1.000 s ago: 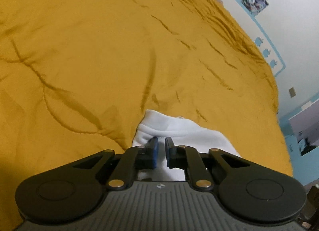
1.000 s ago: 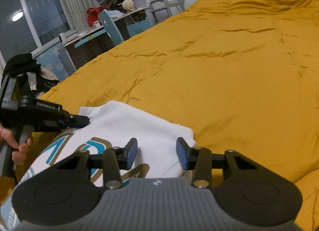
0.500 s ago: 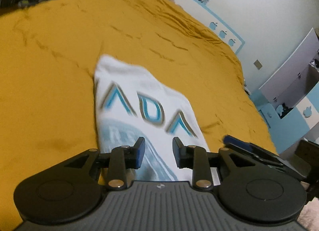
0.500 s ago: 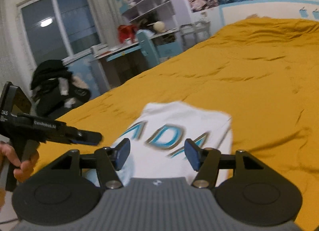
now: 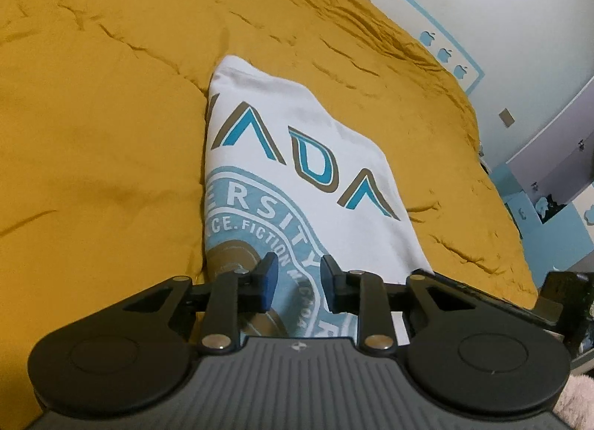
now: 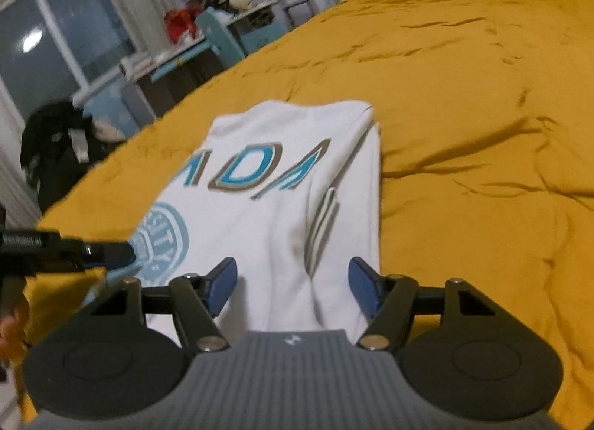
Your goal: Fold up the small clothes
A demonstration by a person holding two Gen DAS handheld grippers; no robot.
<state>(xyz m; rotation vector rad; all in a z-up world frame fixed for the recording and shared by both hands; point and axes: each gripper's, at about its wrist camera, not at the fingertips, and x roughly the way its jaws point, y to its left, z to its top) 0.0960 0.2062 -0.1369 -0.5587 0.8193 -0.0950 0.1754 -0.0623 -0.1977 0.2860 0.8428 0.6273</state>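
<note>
white t-shirt with teal lettering and a round seal print lies folded into a long strip on the mustard bedspread. left gripper hovers over its near end, jaws a narrow gap apart and holding nothing. right gripper sits above the same end, jaws spread wide and empty.

dim warm indoor light, your right wrist view motion-blurred, left sharper, lamp glare in the window, fisheye bending at edges

Shirt hem behind left tool
</note>
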